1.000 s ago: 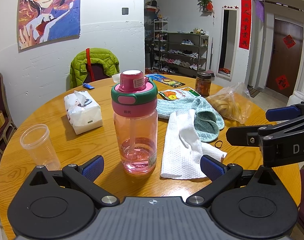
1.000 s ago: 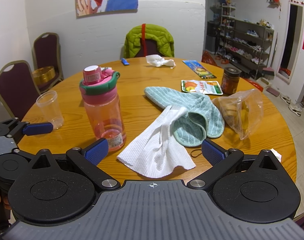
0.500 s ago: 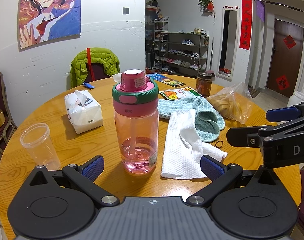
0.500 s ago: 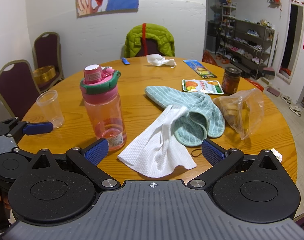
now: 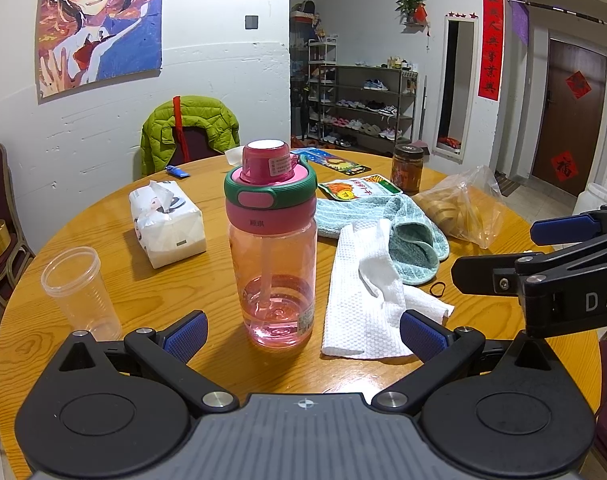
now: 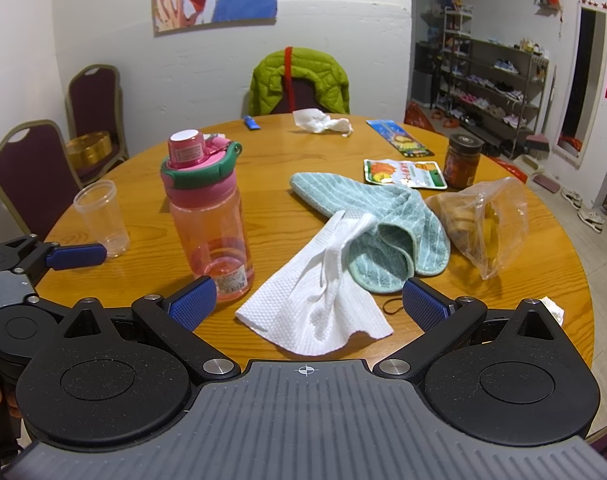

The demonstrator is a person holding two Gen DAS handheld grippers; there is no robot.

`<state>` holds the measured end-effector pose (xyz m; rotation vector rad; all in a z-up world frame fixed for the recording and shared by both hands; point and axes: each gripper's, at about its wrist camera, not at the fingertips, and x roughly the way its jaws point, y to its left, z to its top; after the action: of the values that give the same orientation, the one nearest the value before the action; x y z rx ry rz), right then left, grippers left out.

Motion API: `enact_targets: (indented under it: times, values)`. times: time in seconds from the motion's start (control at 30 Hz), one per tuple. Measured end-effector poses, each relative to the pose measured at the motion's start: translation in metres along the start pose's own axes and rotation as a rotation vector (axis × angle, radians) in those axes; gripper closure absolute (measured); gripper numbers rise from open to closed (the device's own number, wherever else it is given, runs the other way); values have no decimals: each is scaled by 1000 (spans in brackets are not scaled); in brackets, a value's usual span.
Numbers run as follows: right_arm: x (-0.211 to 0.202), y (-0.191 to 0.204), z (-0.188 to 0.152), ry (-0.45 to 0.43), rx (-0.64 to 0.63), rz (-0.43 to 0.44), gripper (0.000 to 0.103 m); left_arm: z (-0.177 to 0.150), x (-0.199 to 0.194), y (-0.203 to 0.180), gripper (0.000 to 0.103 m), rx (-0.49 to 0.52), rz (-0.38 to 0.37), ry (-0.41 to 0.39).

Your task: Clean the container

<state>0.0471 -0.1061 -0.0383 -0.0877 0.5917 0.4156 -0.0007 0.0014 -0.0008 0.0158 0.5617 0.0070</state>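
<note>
While both tools gape, bottle (image 5: 272, 256) stands mid-table (image 5: 103, 216).

We read white letters "DA" on the black body of the right tool (image 5: 563, 236). The red door hanging (image 5: 564, 167) bears the character 福. The pink bottle's labels (image 5: 281, 165) are too small to read.

Even indoor light is filling the room from overhead, bright enough and fairly cool. Soft glare is sitting on the table (image 5: 103, 216) ahead of the left gripper (image 5: 301, 330), and a short shadow is pooling under the bottle (image 5: 273, 256) between its fingers. Both views are staying sharp, no blur, while fisheye bending is curving walls and doorway at the edges and darkening the corners.
</note>
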Motion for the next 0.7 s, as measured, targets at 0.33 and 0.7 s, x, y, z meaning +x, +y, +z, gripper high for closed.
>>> enact_targets:
  times: [0.33,0.7]
  values:
    - [-4,-1,-3,-1,1,0,1,0,0,0,1,0,-1,2]
    - [10,-8,-6,11,21,18,1,-4,13,5,1,0,0,4]
